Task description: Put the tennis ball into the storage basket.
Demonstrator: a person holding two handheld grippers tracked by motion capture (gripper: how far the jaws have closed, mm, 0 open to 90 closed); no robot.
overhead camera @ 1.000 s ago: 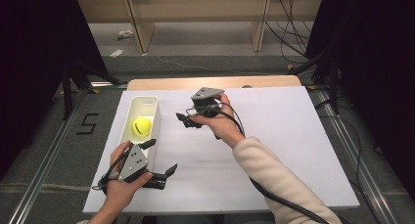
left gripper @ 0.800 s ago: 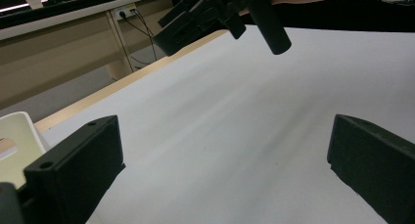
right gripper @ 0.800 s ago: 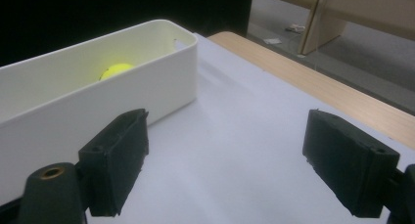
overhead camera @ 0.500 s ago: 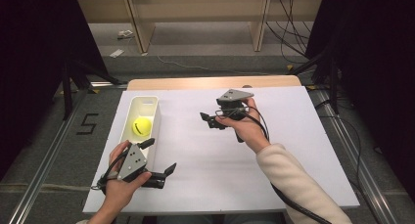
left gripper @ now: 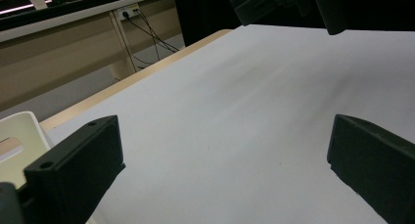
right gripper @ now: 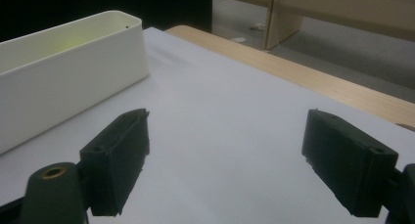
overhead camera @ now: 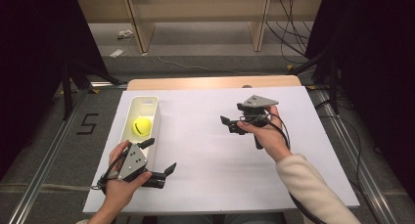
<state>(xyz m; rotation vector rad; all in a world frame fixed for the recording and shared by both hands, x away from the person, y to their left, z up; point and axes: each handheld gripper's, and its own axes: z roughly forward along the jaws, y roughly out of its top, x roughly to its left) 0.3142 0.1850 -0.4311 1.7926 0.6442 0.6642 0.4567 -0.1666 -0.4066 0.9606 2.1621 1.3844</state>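
Observation:
A yellow ball (overhead camera: 138,126) lies inside a long white bin (overhead camera: 152,102) at the left of the white table top. Beside the bin's near end, my left gripper (overhead camera: 159,156) rests low over the table, open and with nothing in it. Its own view has the jaws (left gripper: 225,150) wide apart over bare white surface, and the bin's corner (left gripper: 19,136) at the left edge. My right gripper (overhead camera: 231,115) is held above the middle of the table, pointing left toward the bin, open and empty. Its own view (right gripper: 230,160) looks across the table at the bin's side wall (right gripper: 73,62).
The table's wooden far edge (overhead camera: 210,82) runs behind the white sheet. Beyond it are the floor, cables and wooden furniture legs (overhead camera: 259,23). Dark curtains flank both sides. The right gripper (left gripper: 284,4) appears at the top of the left gripper view.
My right gripper has moved to the right, away from the bin, staying open. The left gripper and the ball have not moved.

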